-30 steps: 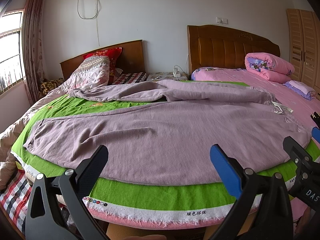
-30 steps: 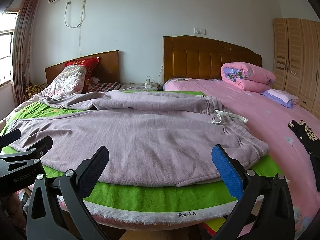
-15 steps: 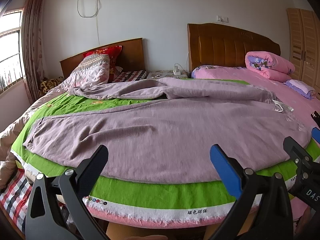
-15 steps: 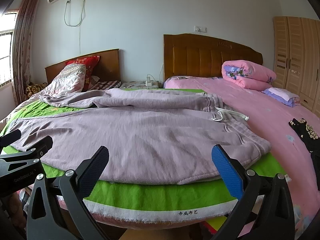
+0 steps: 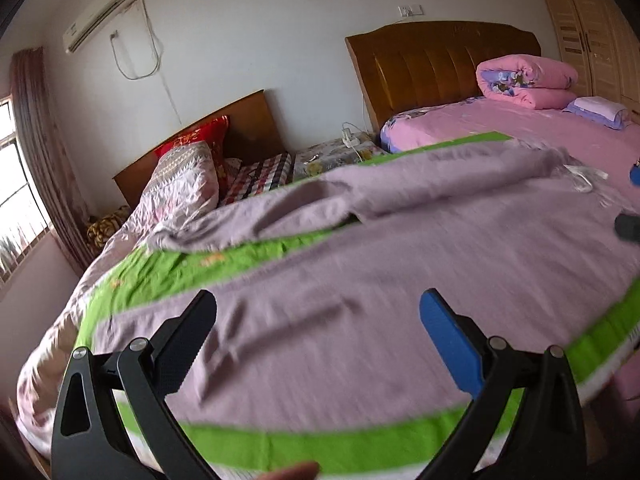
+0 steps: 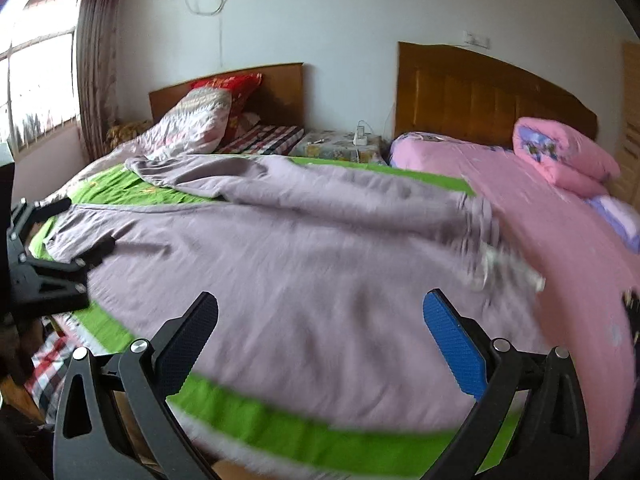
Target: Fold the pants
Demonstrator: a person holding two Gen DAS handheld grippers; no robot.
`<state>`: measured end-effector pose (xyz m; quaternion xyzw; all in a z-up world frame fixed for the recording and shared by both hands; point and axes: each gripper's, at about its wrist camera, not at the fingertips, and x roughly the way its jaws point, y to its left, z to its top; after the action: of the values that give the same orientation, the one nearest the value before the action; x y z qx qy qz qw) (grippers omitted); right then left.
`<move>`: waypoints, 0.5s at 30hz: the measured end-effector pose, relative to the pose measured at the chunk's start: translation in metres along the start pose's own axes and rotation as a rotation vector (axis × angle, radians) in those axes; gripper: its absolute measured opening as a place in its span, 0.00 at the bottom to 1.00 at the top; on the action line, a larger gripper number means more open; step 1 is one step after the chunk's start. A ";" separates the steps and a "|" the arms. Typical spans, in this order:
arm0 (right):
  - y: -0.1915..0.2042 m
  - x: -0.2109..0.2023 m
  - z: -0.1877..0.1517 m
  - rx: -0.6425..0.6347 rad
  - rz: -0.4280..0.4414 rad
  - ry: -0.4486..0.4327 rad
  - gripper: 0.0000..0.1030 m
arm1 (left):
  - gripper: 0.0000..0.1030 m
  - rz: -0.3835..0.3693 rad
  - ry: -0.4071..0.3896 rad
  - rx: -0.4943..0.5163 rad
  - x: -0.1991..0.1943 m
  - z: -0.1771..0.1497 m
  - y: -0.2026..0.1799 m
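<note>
Both grippers (image 5: 316, 336) (image 6: 320, 336) closer over pants (image 5: 400, 264), fingers (image 5: 448, 340) apart

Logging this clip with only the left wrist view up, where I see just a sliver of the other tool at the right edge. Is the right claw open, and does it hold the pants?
Observer: The right wrist view shows the right claw wide open and gripping nothing. It hangs over the near edge of the pants, toward the waist end with the drawstring.
Reviewer: And where does my own claw sit on the garment, seen from outside?
Observer: At the left edge of that view the left claw is open, with its fingers over the cuff end of the near leg. I cannot tell whether they touch the cloth.
</note>
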<state>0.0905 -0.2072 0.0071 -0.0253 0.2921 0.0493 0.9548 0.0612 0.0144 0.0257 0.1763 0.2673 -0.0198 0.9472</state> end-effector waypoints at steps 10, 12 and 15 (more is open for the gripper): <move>-0.067 0.186 0.130 -0.129 0.114 0.185 0.96 | 0.99 -0.287 0.245 -0.195 0.152 0.099 0.044; -0.073 0.236 0.148 -0.177 0.125 0.259 0.96 | 0.99 -0.344 0.281 -0.272 0.175 0.110 0.051; -0.079 0.290 0.161 -0.243 0.142 0.326 0.96 | 0.99 -0.464 0.353 -0.467 0.218 0.121 0.068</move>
<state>0.4280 -0.2498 -0.0203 -0.1271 0.4357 0.1465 0.8789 0.3175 0.0486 0.0319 -0.1089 0.4566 -0.1417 0.8716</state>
